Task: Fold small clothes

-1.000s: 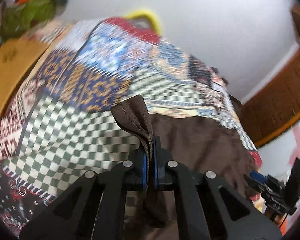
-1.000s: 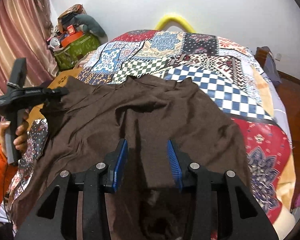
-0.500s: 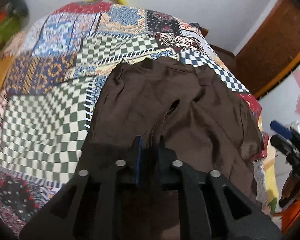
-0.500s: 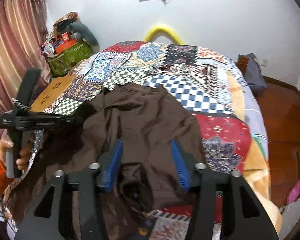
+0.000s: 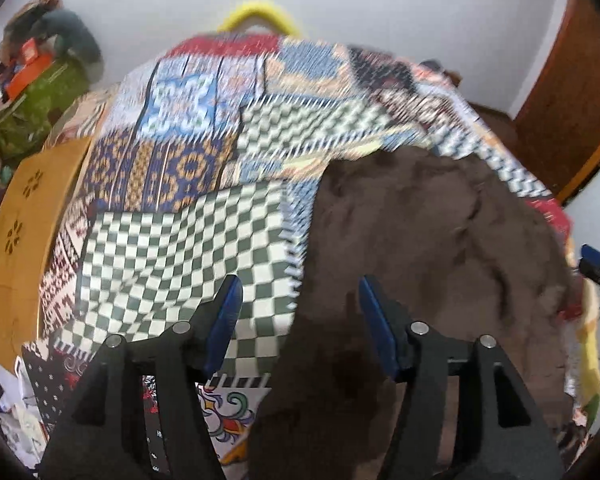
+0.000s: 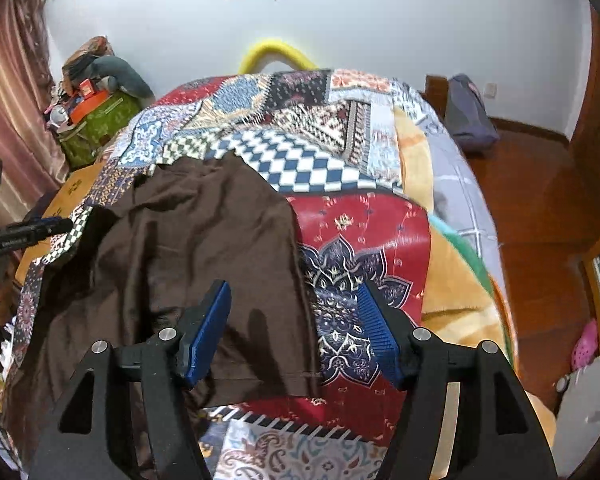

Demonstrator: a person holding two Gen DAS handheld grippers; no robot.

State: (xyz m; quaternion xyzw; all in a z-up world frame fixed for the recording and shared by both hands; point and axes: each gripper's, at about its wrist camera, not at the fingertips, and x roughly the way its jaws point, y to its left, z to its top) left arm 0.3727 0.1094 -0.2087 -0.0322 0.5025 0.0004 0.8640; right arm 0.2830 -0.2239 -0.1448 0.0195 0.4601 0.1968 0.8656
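With the left gripper point(image 5: 300, 320) and right gripper point(image 6: 294, 330) both just spread open and empty, the brown garment point(image 6: 204, 248), lying rumpled at centre-left of the frame on the patchwork bedspread point(image 6: 364, 236), may fold crooked if regrasped unsmoothed.

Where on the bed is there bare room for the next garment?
Free: the green-checked quilt patch left of the brown garment, and the red floral patch to its right. The garment itself fills the middle.
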